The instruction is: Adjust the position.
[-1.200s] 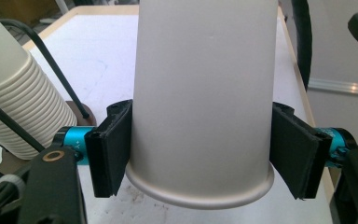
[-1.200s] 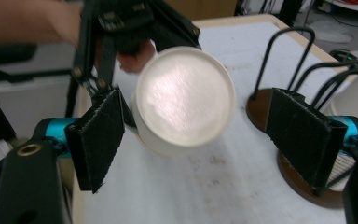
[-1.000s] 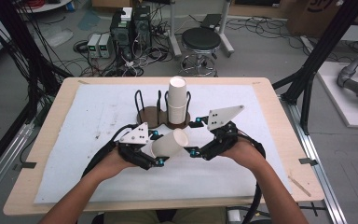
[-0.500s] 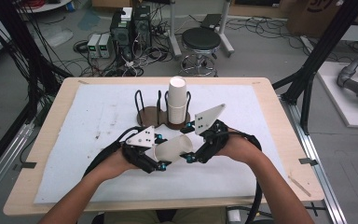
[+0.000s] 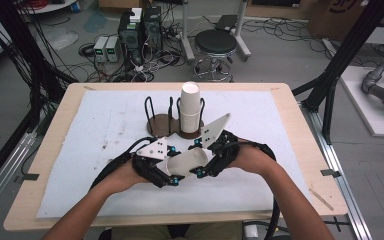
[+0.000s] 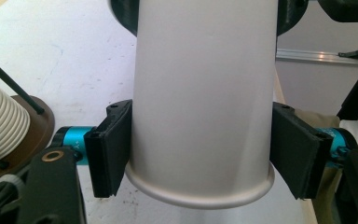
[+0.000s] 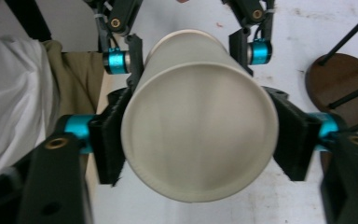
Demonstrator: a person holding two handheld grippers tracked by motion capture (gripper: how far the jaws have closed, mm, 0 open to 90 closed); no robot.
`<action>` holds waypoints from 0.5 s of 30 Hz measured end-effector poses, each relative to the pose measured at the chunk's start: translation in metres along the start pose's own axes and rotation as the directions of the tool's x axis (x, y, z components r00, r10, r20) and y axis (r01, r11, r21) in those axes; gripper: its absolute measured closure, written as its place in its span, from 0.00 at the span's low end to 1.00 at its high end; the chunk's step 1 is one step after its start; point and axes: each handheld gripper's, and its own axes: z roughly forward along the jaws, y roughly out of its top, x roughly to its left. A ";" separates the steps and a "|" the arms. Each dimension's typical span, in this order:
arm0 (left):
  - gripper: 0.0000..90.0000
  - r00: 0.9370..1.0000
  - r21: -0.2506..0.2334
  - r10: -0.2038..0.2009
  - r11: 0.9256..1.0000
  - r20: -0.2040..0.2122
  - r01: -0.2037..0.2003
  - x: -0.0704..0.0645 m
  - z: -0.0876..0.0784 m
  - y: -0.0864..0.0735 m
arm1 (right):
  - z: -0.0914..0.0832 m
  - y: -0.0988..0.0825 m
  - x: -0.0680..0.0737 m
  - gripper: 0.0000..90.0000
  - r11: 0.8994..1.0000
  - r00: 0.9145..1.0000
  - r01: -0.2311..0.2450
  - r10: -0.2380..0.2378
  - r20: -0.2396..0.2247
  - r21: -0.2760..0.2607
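1. White paper cup [image 5: 186, 161] lies on its side in the air, low over the tabletop [image 5: 290, 140], between the two claws.
2. Left claw [image 5: 166, 172] is clamped on the cup near its rolled rim; in the left gripper view both black pads press on the cup's sides [image 6: 200, 93].
3. Right claw [image 5: 204, 161] is clamped on the other end of the same cup. In the right gripper view its pads squeeze the cup [image 7: 198, 135] just behind the flat bottom, which faces the camera.
4. A second ago the right claw was wide apart and beside the cup. Its jaws have just been closing, and now the cup sits tight between them.
5. The right hand [image 5: 252, 159] has slid in closer to the left hand [image 5: 125, 175] (the left one has hardly moved).
6. The cup is in about the same spot as before, near the person's edge of the white mat [image 5: 105, 125].
7. Behind the cup stands a brown holder [image 5: 162, 125] with thin black rods. A stack of white cups [image 5: 190, 107] sits upright in it, just as it did earlier.
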 end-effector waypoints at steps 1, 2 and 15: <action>0.31 1.000 0.000 -0.001 1.000 0.001 0.001 0.000 0.000 0.000 | 0.000 0.000 0.001 0.37 1.000 1.000 0.000 0.000 -0.002 0.004; 0.31 1.000 -0.001 0.003 1.000 0.003 -0.003 0.000 0.000 0.000 | 0.000 0.000 0.001 0.37 1.000 1.000 -0.003 0.003 -0.002 0.005; 0.21 0.999 -0.151 -0.043 0.988 -0.004 0.042 -0.005 0.000 -0.010 | -0.004 -0.003 0.004 0.38 1.000 1.000 -0.018 0.018 -0.017 -0.014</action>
